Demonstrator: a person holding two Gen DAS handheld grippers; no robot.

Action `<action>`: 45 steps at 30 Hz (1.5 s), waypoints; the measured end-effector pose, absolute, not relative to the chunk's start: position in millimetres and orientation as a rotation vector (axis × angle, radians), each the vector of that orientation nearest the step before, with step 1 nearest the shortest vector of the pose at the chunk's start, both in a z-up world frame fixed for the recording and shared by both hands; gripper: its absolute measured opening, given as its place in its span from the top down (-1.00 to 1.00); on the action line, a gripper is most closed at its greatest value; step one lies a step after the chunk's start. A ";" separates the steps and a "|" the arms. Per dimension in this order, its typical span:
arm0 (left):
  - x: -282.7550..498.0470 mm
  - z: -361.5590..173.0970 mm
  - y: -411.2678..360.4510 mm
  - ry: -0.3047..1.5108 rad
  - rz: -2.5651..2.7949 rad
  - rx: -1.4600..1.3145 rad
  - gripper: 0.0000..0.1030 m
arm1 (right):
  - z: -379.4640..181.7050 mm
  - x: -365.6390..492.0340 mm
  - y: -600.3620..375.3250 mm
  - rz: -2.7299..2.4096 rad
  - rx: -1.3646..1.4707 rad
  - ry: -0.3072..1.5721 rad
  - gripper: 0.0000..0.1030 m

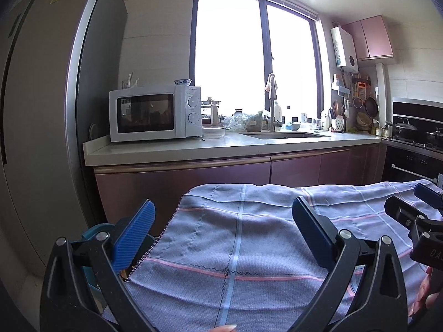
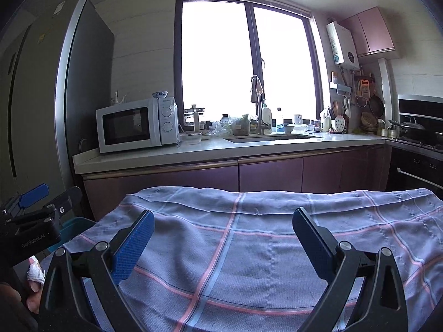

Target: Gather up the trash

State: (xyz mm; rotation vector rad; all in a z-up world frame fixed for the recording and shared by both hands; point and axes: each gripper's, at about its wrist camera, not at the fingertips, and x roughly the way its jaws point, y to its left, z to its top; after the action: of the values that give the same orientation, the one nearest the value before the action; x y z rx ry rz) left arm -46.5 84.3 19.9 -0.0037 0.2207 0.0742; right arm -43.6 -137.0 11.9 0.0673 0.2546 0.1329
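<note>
Trash is not showing anywhere; both my grippers, left (image 1: 221,238) and right (image 2: 221,238), are hovering with jaws spread wide and empty over the cloth (image 2: 249,249); I am judging a slow scan wisest, starting near the teal bin (image 1: 95,231).

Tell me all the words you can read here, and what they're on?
"GenRobot.AI": on the left gripper's black body.
"DAS", cut off at the picture's edge: on the right gripper's body.
Microwave brand, red, by the dials: too blurred to read.
Water heater label: too small.
Fridge stickers: too small.
Oven badge: too small.
</note>
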 end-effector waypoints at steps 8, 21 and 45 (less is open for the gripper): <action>-45.9 22.3 83.9 0.214 0.076 -0.003 -0.89 | 13.1 -45.0 -139.3 0.128 0.070 0.257 -0.87; -44.3 22.4 84.0 0.209 0.075 -0.003 -0.89 | 14.8 -44.1 -140.6 0.125 0.068 0.256 -0.87; -42.8 22.1 84.9 0.197 0.087 -0.010 -0.89 | 14.9 -43.6 -144.2 0.133 0.074 0.259 -0.87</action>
State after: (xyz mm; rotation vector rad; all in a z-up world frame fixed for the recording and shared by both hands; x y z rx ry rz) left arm -42.8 84.9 22.1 -0.0098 0.1975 0.0872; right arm -43.6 -144.2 14.9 0.0736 0.2588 0.1332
